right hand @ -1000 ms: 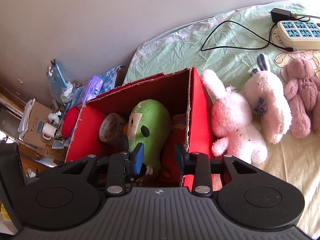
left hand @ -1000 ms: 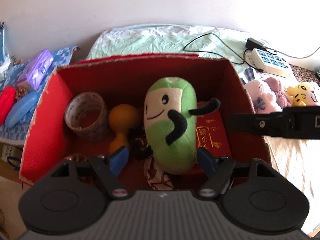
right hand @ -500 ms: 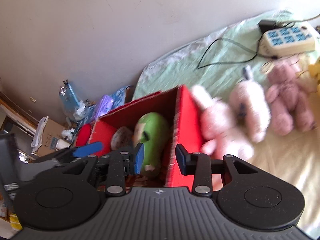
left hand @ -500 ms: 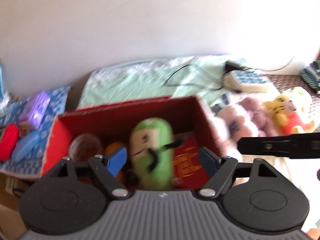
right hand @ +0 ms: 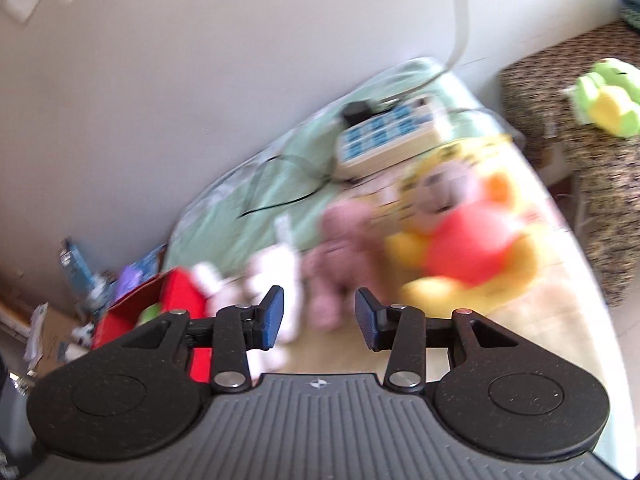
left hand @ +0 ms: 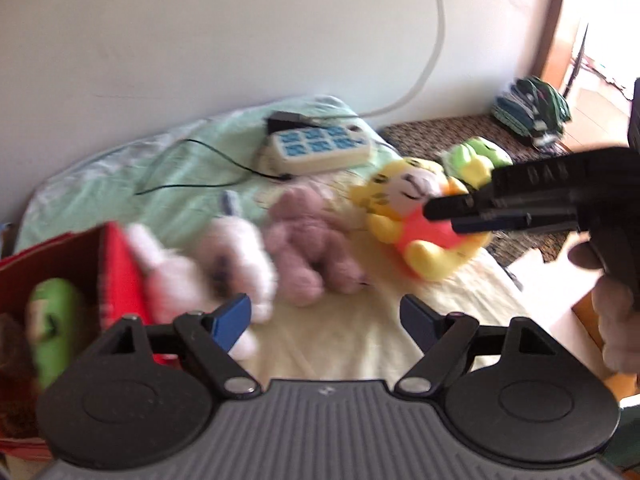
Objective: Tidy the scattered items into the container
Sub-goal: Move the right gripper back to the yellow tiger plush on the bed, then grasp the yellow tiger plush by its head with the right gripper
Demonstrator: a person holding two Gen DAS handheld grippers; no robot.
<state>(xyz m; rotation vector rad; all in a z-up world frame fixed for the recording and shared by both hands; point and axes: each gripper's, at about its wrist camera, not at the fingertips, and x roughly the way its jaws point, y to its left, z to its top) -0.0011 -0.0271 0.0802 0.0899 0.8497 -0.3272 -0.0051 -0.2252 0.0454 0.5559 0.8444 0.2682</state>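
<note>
Your left claw (left hand: 325, 320) wide open, empty. Right claw (right hand: 318, 317) opening, empty. Tiger toy (right hand: 460, 236) ahead, right of it. Blurry view: you may grab pink bear (right hand: 344, 236) just left instead.

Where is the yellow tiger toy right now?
The yellow tiger toy lies on the bed, right of the mauve plush bear and near the power strip, outside the red box.

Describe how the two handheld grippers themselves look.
Both look alike: the left gripper and right gripper each have a ribbed grey body, two round black discs, black linkage arms with silver pivot bolts, and blue-padded fingers. No cables or sleeves show.
</note>
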